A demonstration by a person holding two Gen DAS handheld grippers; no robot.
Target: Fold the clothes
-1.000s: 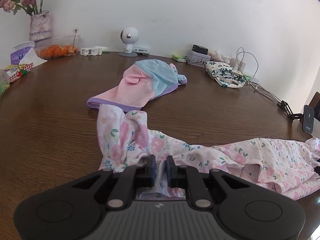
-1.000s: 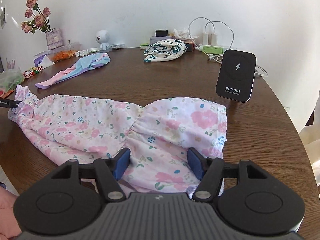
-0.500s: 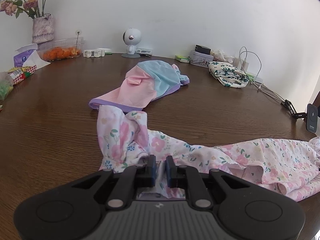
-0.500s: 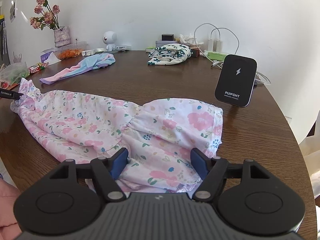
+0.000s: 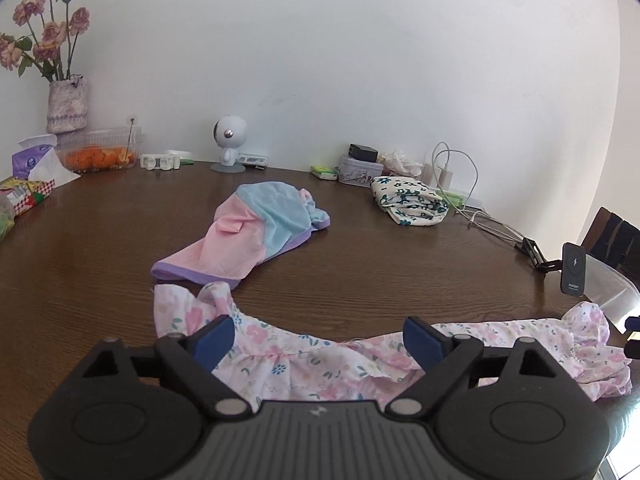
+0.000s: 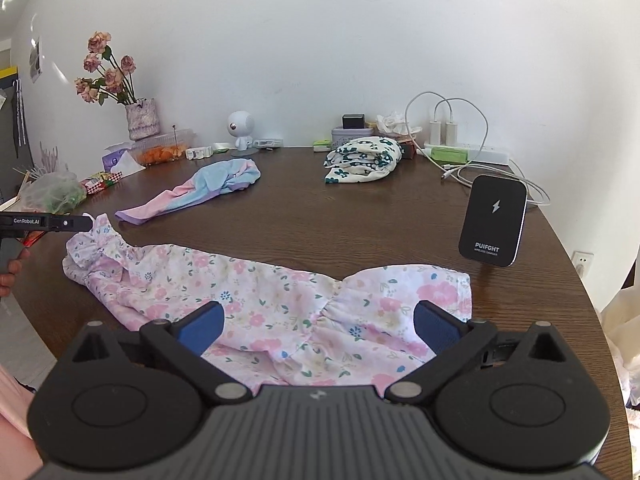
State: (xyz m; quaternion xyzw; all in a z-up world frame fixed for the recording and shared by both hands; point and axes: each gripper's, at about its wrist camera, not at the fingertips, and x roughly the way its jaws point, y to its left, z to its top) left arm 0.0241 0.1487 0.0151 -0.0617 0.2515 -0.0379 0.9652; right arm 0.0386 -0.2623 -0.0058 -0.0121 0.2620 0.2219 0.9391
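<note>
Left gripper [image 5: 316, 338], seen through its own wrist camera, has just been opening and now stands spread wide, its blue pads [image 5: 212, 340] clear of the cloth; the floral dress [image 5: 304, 356] lies under and between them but is not pinched. That dress stretches across the near edge of the round wooden table [image 5: 80, 264], one ruffled end bunched at the left and the other reaching toward the right, where a small part of the other gripper peeps in at the frame's edge. Farther back a pink and blue garment [image 5: 252, 236] lies loosely spread and unfolded, and near the wall a white garment with dark flowers [image 5: 408, 200] sits as a compact bundle (folded already, by the look of it). From the right wrist view, the right gripper [image 6: 318, 326] has likewise just been opening and its pads are far apart, with nothing gripped; the same floral dress [image 6: 280, 292] lies flat on the table [image 6: 360, 216] below them as a long band, its right end near the upright wireless charger [image 6: 494, 220]. At the far left the left gripper's finger [image 6: 48, 222] shows just beside the ruffled end. I judge that one fold of the dress has been laid down and released; it is long enough that folding across its length seems left to do, and the pink and blue garment [image 6: 192, 194] is untouched.
</note>
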